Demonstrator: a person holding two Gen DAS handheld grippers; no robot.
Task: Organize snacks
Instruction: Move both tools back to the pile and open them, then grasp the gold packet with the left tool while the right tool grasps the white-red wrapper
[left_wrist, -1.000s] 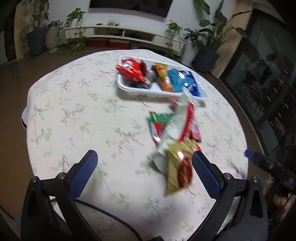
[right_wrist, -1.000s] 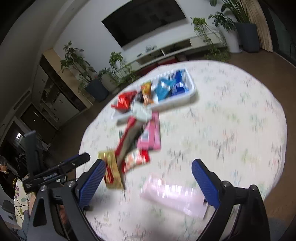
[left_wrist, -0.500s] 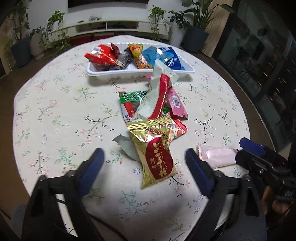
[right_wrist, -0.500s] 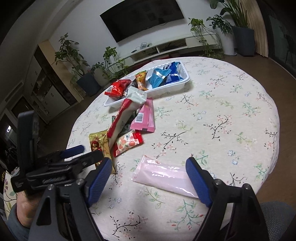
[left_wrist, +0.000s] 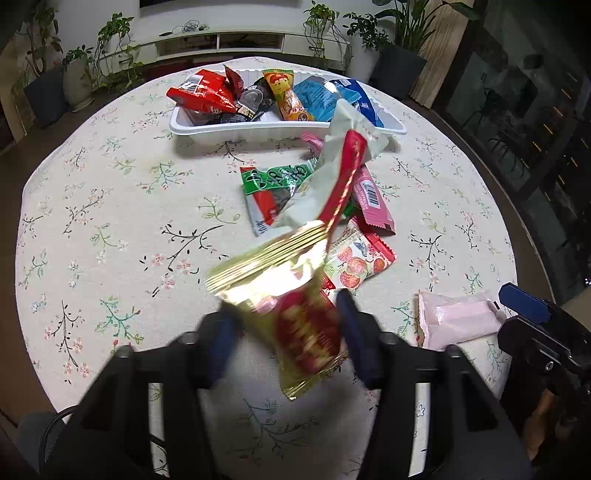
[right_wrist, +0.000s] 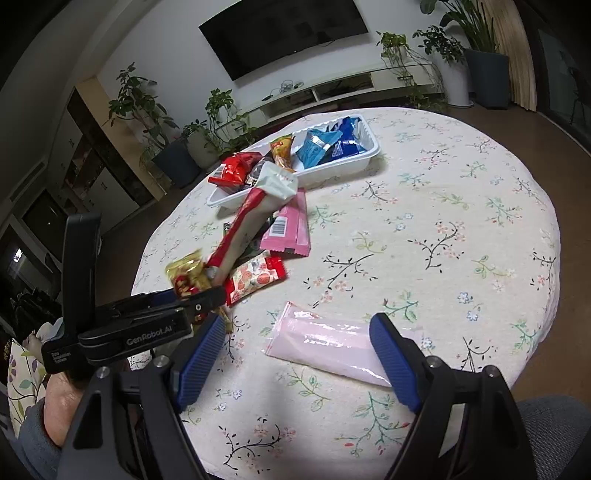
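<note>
A gold snack packet with a red label (left_wrist: 291, 295) stands tilted between the fingers of my left gripper (left_wrist: 286, 332), its far end raised off the cloth. The jaws are closing and the pads press its sides. My right gripper (right_wrist: 297, 362) hangs open over a pale pink packet (right_wrist: 328, 343) that lies flat between its fingers, untouched. A white tray (left_wrist: 258, 127) at the far side holds red, dark, orange and blue packets. In front of it is a pile: a long red-and-white packet (left_wrist: 340, 184), a green one (left_wrist: 273, 181), a pink barcoded one (left_wrist: 373, 203) and a strawberry one (left_wrist: 354, 262).
The round table wears a flowered cloth (left_wrist: 110, 221), with open cloth on its left half. Its right edge (right_wrist: 546, 295) drops to the floor. Potted plants (left_wrist: 122, 55) and a low white TV shelf (left_wrist: 221, 40) stand beyond the table.
My left gripper came down and forward onto the gold packet and its jaws narrowed from wide open onto it, tipping the packet up. The right gripper settled over the pale pink packet, slightly narrower.
</note>
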